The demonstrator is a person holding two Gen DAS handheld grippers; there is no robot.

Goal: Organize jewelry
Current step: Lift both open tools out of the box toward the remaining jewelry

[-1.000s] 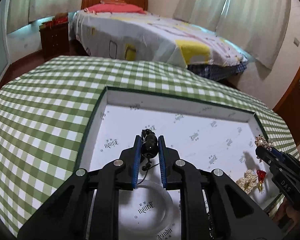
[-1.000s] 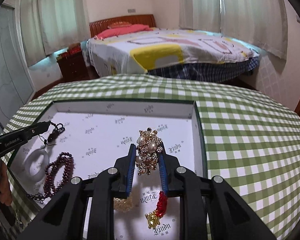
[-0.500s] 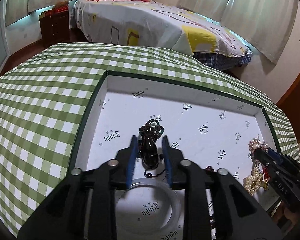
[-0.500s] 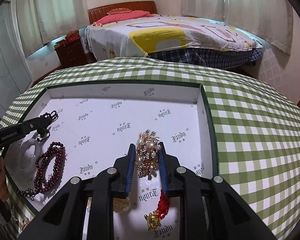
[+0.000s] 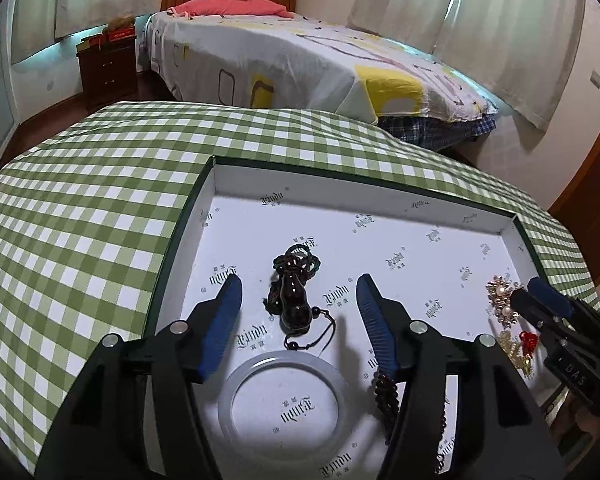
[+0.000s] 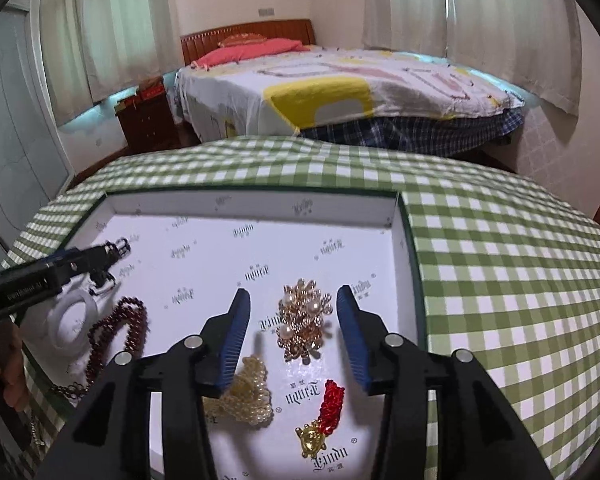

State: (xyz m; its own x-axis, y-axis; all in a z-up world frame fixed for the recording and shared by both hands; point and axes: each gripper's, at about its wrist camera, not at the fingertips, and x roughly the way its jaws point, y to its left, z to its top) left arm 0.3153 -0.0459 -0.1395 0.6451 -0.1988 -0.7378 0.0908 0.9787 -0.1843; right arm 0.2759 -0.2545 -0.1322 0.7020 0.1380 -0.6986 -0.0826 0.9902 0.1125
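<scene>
Grippers releasing: left gripper (image 5: pixel 298 294) jaws have just been opening around dark pendant (image 5: pixel 294 304); right gripper (image 6: pixel 294 306) likewise around pearl brooch (image 6: pixel 304 320), both lying free in tray (image 6: pixel 252 200).

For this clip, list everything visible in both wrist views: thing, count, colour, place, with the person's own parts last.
Shallow tray: 1, white printed lining, dark green rim; on the checked cloth.
Green-and-white checked tablecloth: 1; covers the table.
Dark glossy gourd pendant on black cord: 1; tray floor, between the left jaws, untouched.
Pale translucent bangle: 1, whitish; near the pendant.
Dark red bead bracelet: 1; beside the bangle.
Gold brooch with pearls: 1; between the right jaws, untouched.
Cream pearl strand: 1; heaped near the brooch.
Gold charm with red knot: 1; tray's near right.
Bed: 1, patterned cover, pink pillow; behind.
Wooden nightstand: 1, dark brown.
Curtains: pale.
Left gripper: black, blue pads, just opened.
Right gripper: same, just opened.
Hand: 1, on the left gripper.
</scene>
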